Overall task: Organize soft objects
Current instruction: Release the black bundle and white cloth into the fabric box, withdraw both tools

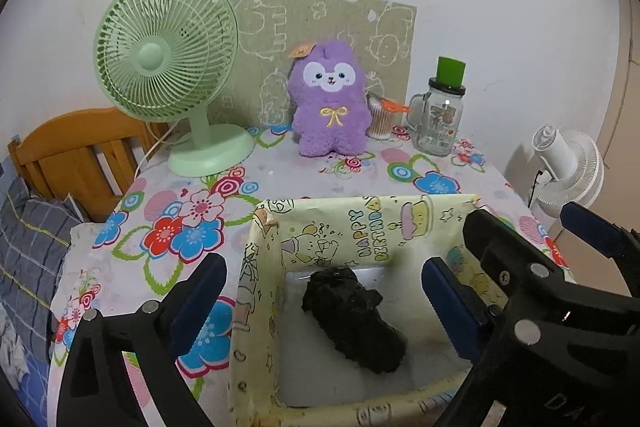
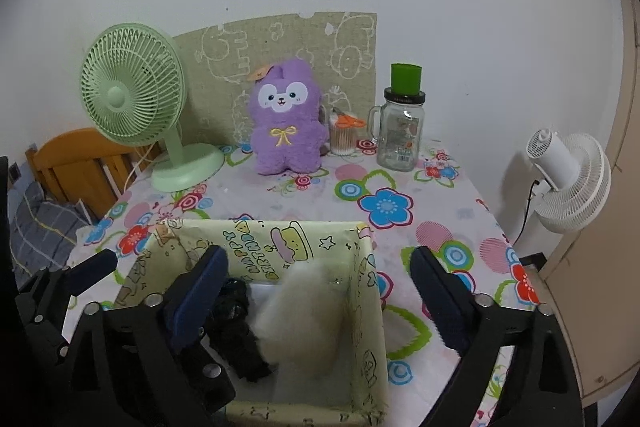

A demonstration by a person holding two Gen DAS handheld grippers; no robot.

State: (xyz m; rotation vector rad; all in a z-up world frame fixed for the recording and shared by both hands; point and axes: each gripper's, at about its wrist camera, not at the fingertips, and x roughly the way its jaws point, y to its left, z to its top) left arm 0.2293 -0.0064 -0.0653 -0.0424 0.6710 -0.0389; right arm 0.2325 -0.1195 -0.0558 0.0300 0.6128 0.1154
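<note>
Left wrist view: left claw (image 1: 324, 291) spread wide over the paper-lined box (image 1: 256, 267), black plush (image 1: 352, 311) inside at lower centre. Right claw (image 2: 316, 287) also wide; blurred white plush (image 2: 300, 315) half-hides the black one there.

**What the two views leave unclear**

In the right wrist view, the white fluffy thing (image 2: 298, 311) in the paper-lined box (image 2: 370, 307) at lower centre is smeared by blur, so its shape cannot be told. The black soft thing (image 2: 236, 323) beside it is partly hidden behind the right gripper's (image 2: 320, 291) left finger. In the left wrist view, the right gripper (image 1: 520, 239) covers the box's (image 1: 256, 307) right wall, and the bed (image 1: 28, 247) is cut off at the left edge.
</note>
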